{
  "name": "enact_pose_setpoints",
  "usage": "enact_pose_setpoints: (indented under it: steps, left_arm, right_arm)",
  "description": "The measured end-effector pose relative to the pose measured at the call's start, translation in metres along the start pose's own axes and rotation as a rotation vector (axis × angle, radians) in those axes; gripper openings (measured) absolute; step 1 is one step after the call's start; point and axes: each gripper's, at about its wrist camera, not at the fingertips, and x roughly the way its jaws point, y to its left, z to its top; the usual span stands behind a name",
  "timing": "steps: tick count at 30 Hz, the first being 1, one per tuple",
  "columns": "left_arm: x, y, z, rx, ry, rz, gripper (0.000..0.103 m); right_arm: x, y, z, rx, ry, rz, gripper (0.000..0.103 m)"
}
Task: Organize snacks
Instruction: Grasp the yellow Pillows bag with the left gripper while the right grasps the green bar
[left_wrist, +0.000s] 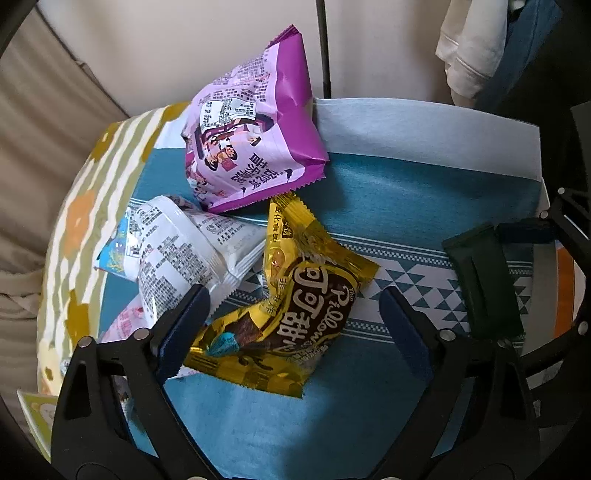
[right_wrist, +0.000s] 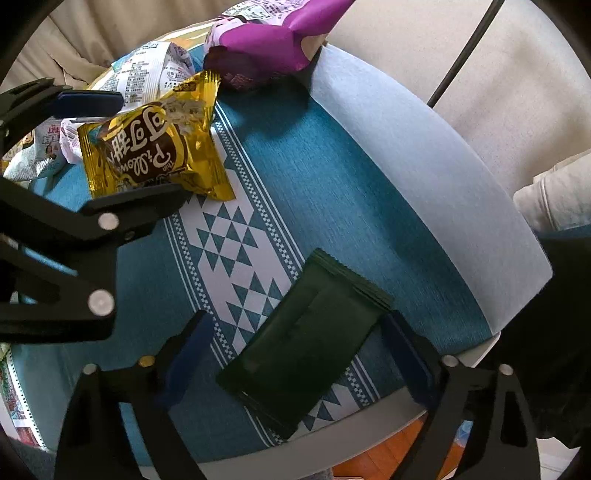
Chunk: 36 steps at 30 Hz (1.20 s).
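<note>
Your left gripper (left_wrist: 291, 314) hangs over a small table covered by a blue patterned cloth (left_wrist: 406, 192), its jaws spread wide on either side of a yellow snack packet (left_wrist: 280, 306). Neither pad looks to be touching the wrapper, so you seem lined up to close on it rather than holding it. The packet lies crumpled and slightly bent, its long axis running from near the gripper up and away toward a purple bag (left_wrist: 255, 136), which leans tilted against the pile. A white packet (left_wrist: 173, 254) lies just beside the yellow one, on its left.

Your right gripper (right_wrist: 295, 347) also has its jaws spread, bracketing a dark green packet (right_wrist: 306, 343) that lies flat on the cloth, well apart from the pile, probably already sorted out or next to be moved. Its long axis runs diagonally, from the near left toward the far right edge of the table.
</note>
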Motion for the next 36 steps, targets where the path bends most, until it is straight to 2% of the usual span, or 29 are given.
enact_pose_setpoints:
  steps: [4,7,13,15,19,21,22,27,36]
  left_arm:
    - [0.008,0.0,0.003,0.015,0.018,0.012,0.082]
    - [0.008,-0.002,0.001,0.029,0.022,0.026,0.08]
    - [0.012,-0.01,-0.005,0.051,0.04,0.048,0.07]
    - [0.014,-0.013,-0.006,0.06,0.043,0.057,0.062]
    - [0.014,-0.019,-0.006,0.077,0.039,0.067,0.059]
    - [0.013,-0.02,-0.007,0.073,0.036,0.065,0.051]
    - [0.013,-0.021,-0.007,0.068,0.036,0.062,0.047]
    - [0.008,-0.021,-0.009,0.032,0.041,0.07,0.046]
    - [-0.025,-0.015,-0.015,-0.082,0.024,0.079,0.046]
  right_arm:
    - [-0.003,0.002,0.001,-0.011,-0.016,0.002,0.069]
    - [-0.004,-0.001,0.0,-0.006,-0.028,0.003,0.062]
    - [-0.006,-0.001,-0.001,-0.008,-0.039,0.007,0.058]
    - [-0.007,-0.003,-0.002,-0.008,-0.042,0.006,0.058]
    - [-0.008,0.0,0.001,-0.012,-0.046,0.006,0.057]
    - [-0.009,-0.002,-0.002,-0.015,-0.051,0.005,0.055]
    - [-0.01,0.009,-0.002,-0.017,-0.053,0.007,0.052]
    - [-0.019,0.008,-0.012,-0.023,-0.064,0.016,0.046]
    - [-0.043,-0.013,-0.016,-0.031,-0.105,0.063,0.045]
